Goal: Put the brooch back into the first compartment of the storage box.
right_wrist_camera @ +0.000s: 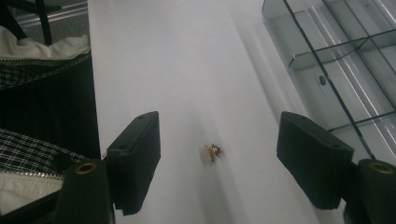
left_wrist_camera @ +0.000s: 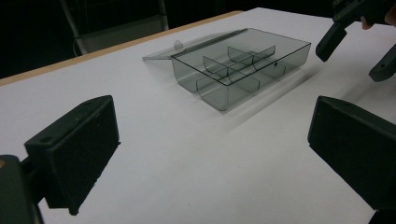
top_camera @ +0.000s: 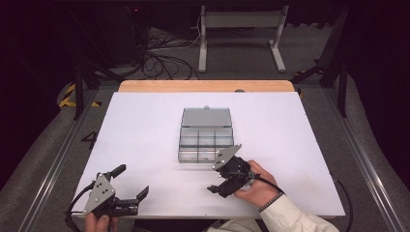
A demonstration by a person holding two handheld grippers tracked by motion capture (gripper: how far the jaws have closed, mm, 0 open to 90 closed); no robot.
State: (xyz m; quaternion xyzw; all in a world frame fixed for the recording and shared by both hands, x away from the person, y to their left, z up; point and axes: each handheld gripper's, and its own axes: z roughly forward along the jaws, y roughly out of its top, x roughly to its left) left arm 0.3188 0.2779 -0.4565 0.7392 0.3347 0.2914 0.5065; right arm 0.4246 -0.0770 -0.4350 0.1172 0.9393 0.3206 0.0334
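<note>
between the right gripper's (right_wrist_camera: 217, 161) black jaws lies a tiny gold thing (right_wrist_camera: 213, 152).
it sits on the white table (right_wrist_camera: 177, 70) near the clear box (top_camera: 206, 135); jaws apart, touching nothing. left gripper (top_camera: 126, 186) waits far off, open too.

Black two-jaw left tool (top_camera: 131, 182), grey three-cornered plate, black cable; right tool (top_camera: 218, 188), cream sleeve (top_camera: 290, 217), beaded wristband (top_camera: 270, 201)

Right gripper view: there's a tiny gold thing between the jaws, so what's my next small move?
Probably lower the right hand-held gripper straight down and close on the small gold piece. It lies on the white table between the open jaws, not yet touched, and the open compartment box stands just beside it, likely where it goes.
</note>
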